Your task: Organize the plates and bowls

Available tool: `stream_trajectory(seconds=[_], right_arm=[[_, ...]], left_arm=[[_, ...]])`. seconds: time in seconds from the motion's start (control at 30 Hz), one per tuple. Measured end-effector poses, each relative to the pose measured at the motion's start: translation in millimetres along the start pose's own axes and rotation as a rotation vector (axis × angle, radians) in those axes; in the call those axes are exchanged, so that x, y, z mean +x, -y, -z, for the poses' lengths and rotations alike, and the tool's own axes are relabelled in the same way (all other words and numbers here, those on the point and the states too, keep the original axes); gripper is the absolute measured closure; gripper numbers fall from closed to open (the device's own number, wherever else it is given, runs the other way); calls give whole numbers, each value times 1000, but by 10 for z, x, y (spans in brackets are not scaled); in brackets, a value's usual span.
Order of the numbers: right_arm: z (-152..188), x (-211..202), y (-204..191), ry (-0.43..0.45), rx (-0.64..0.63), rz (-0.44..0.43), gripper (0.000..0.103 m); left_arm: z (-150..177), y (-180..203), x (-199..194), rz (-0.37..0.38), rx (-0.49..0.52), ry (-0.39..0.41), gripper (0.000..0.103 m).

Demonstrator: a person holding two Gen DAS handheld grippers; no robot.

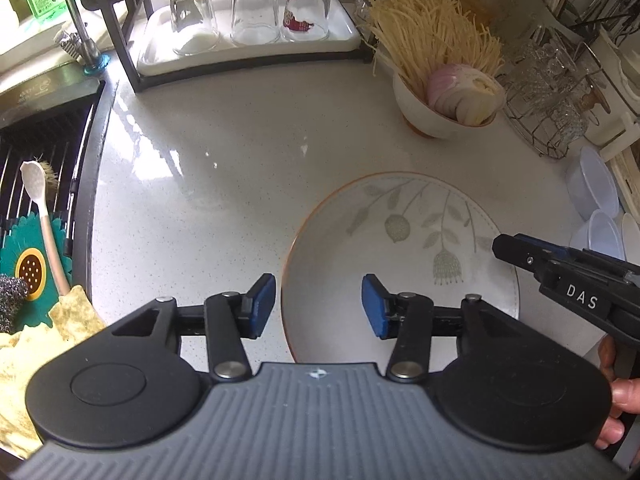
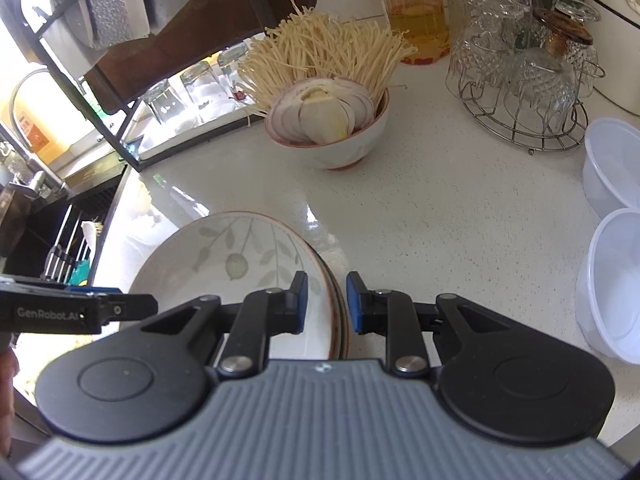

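A stack of white plates with a leaf pattern (image 1: 400, 248) lies on the white counter; it also shows in the right wrist view (image 2: 240, 272). My left gripper (image 1: 319, 306) is open, its pads on either side of the stack's near-left rim, not touching. My right gripper (image 2: 327, 302) is narrowly open, its pads straddling the right rim of the stack; whether they touch is unclear. A white bowl (image 1: 432, 120) holding enoki mushrooms and sliced onion stands behind; it also appears in the right wrist view (image 2: 332, 148).
A dark rack with a tray of upturned glasses (image 1: 248, 20) stands at the back. A wire stand of crystal glasses (image 2: 528, 80) and clear plastic containers (image 2: 612, 280) are to the right. The sink with a drying rack (image 1: 40, 184) is on the left.
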State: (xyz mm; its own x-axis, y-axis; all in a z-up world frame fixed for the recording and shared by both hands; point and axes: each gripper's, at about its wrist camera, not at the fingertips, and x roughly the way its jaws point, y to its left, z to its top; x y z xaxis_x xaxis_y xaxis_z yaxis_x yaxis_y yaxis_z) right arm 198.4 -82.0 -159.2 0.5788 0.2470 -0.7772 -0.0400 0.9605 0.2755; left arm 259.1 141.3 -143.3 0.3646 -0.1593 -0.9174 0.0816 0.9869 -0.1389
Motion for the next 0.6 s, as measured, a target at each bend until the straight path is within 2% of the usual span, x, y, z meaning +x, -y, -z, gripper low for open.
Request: stream_trajectory(seconds=[0.27, 0.47, 0.53, 0.6], right_arm=[[-72, -204, -9, 57, -7, -23, 78], [-184, -530, 28, 144, -9, -38, 78], [-212, -652, 51, 170, -9, -38, 78], [-232, -770, 83, 197, -9, -42, 78]], left_arm=[[-55, 29, -230, 12, -19, 69, 49], [-97, 191, -533, 38, -12, 173, 49], [-109, 239, -616, 73, -17, 190, 49], [-113, 304, -683, 77, -7, 204, 49]])
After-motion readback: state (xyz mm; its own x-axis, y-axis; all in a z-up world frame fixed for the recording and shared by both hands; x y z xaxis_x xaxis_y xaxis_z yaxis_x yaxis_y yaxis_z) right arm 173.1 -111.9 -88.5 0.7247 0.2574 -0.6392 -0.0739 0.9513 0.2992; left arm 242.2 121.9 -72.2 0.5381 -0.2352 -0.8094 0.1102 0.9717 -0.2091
